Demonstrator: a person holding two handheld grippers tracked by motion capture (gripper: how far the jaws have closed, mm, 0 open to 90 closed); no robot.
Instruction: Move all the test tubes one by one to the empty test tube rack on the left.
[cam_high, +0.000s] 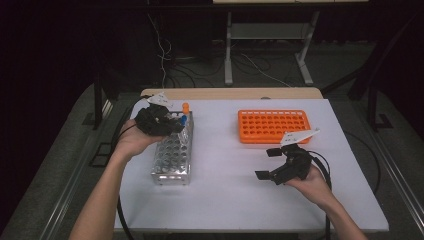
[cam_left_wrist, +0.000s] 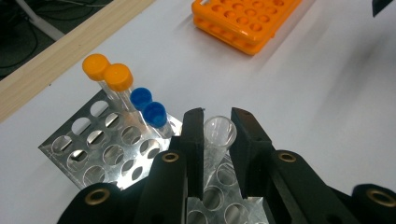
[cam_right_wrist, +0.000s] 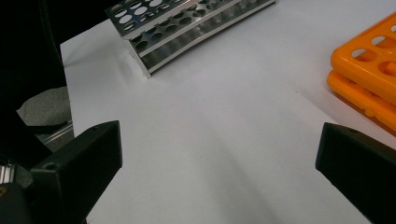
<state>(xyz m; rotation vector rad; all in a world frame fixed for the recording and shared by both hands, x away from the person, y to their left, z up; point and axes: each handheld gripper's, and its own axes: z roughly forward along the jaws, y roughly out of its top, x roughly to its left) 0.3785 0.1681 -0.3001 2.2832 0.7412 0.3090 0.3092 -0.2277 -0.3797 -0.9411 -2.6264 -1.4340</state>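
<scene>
Forearms and hands enter at the near edge of the white table (cam_high: 225, 200), one gripper in each hand.

Item 1. Right gripper (cam_high: 268, 163): held over the right half of the table, near the front edge, clear of the surface. Jaws stand wide apart with nothing between them; its own view shows bare white tabletop in the gap.

Item 2. Left gripper (cam_left_wrist: 218, 140): held over the far end of the metal rack, toward the table's far left corner. Jaws closed in on a clear uncapped tube (cam_left_wrist: 218, 135), one black jaw on each side of it just below the open rim. The tube stands roughly upright, its lower part reaching down to the rack's holes; whether it is seated in a hole cannot be told.

Item 3. Metal rack (cam_high: 172, 160): perforated steel, lying on the left half of the table, long side running from near to far. Most holes are empty.

Item 4. Orange-capped tubes (cam_left_wrist: 108, 72): two, side by side at the rack's far end, leaning a little.

Item 5. Blue-capped tubes (cam_left_wrist: 148, 106): two, just beside the orange-capped pair and close to the left gripper's jaws.

Item 6. Orange rack (cam_high: 273, 125): plastic, on the right half of the table toward the far edge, well apart from the metal rack, its holes empty.
</scene>
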